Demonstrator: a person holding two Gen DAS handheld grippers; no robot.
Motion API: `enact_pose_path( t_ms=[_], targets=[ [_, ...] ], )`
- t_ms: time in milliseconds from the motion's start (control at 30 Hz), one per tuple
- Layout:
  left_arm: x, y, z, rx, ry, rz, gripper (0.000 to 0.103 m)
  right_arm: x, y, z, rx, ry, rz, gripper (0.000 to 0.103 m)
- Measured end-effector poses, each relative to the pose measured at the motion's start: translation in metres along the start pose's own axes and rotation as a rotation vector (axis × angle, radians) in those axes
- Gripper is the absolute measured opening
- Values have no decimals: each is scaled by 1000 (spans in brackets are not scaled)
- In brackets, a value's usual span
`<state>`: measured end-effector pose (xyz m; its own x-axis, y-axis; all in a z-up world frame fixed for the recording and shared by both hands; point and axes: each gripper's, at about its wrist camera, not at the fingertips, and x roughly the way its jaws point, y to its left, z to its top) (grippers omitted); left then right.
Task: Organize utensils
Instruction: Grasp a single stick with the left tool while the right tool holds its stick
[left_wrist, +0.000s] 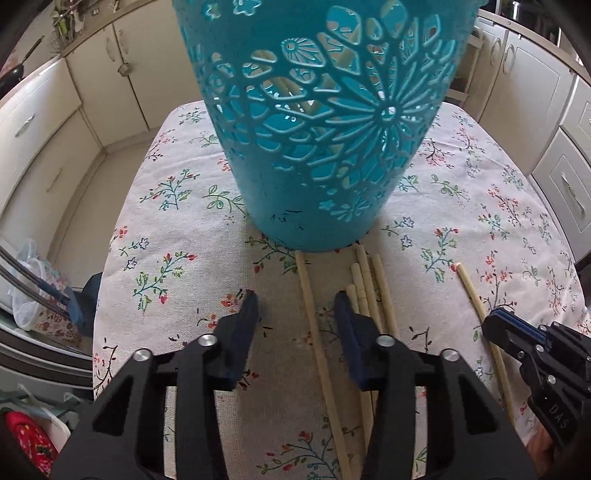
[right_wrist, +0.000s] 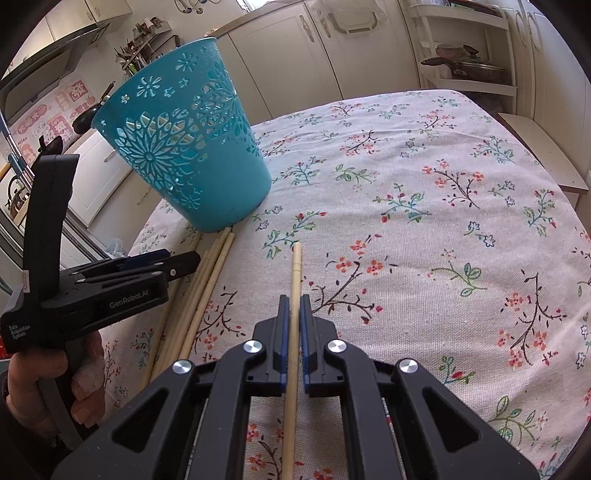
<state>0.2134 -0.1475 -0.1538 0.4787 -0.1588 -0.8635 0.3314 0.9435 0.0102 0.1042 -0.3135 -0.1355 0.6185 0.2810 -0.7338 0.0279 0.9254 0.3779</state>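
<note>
Wooden chopstick (right_wrist: 295, 280) pinched in the right tool (right_wrist: 294, 301); left tool (left_wrist: 295, 299) spread over one loose chopstick (left_wrist: 314, 314).

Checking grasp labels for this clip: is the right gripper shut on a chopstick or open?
Shut on it. In the right wrist view the right gripper has both pads against a single chopstick, lying apart from the bundle.

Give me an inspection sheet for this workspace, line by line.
Surface: floral tablecloth covers the table.
Job's things: upright teal basket with chopsticks inside; loose chopsticks lie at its base.
Clutter: nothing seen on the cloth.
Grippers: right gripper shut on a single chopstick; left gripper open, one loose chopstick between its jaws.
Cables: nothing seen.
Surroundings: cream kitchen cabinets, shelf with a lidded pan.
</note>
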Motion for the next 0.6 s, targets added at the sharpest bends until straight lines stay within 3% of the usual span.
enact_pose_path(
  t_ms=[67, 167, 400, 600],
  targets=[
    [-1, 0, 0, -4, -1, -7, 18, 0, 0, 0, 0, 0, 0, 6],
    [-1, 2, 1, -11, 4, -28, 7, 0, 0, 0, 1, 0, 1, 6],
    [-5, 7, -3, -20, 17, -67, 4, 0, 0, 0, 3, 0, 3, 6],
    [-38, 15, -16, -30, -2, -114, 4, 1, -1, 0, 8, 1, 8, 6]
  ],
)
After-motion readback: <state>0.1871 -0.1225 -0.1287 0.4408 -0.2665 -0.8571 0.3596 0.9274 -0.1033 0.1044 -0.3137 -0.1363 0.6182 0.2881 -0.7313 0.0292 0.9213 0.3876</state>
